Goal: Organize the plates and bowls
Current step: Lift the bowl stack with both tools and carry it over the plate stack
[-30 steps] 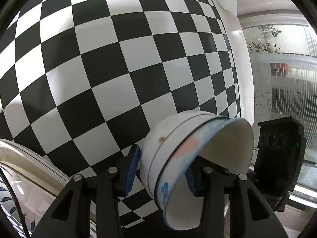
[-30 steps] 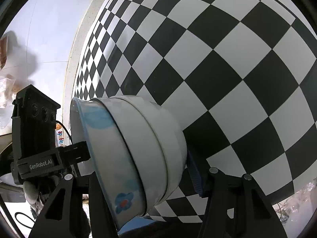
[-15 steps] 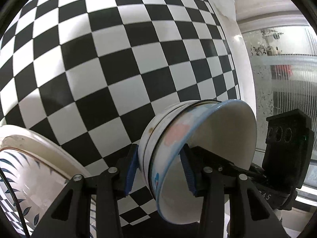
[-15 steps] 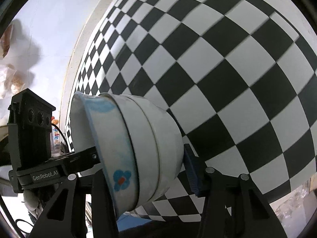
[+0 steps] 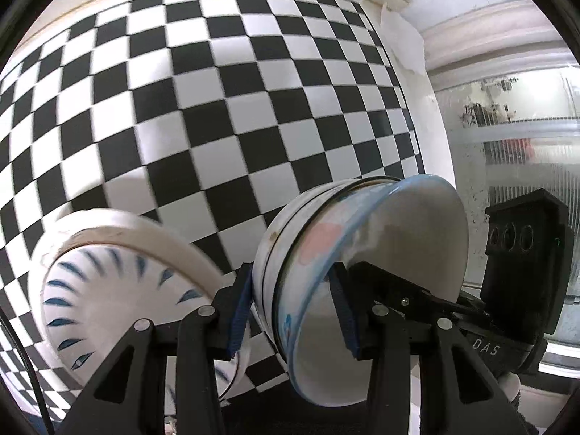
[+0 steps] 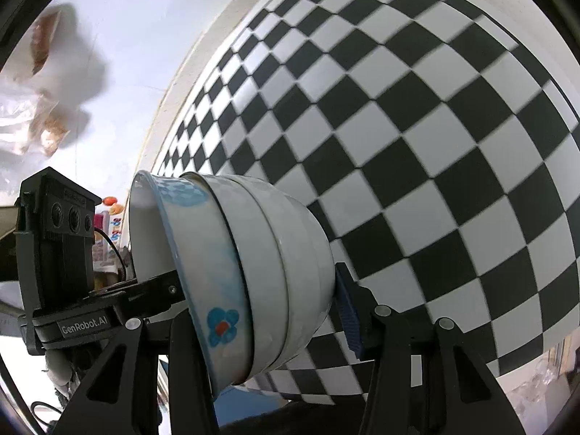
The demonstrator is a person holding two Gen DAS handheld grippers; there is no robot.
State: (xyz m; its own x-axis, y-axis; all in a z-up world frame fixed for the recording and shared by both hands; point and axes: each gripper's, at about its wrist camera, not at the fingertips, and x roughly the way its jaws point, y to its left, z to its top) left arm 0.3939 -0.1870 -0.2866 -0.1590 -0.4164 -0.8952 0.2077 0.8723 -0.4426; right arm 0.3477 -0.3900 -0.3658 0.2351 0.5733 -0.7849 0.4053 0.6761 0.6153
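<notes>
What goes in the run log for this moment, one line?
step: carrying | held: bowl stack | left gripper: clamped on stack | right gripper: clamped on stack | nearby: patterned dish

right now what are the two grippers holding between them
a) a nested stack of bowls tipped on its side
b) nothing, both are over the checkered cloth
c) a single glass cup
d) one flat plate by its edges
a: the stack of bowls lies tipped on its side, with the left gripper clamped across its wall on one side and the right gripper gripping it from the opposite side, above the checkered cloth.
</notes>
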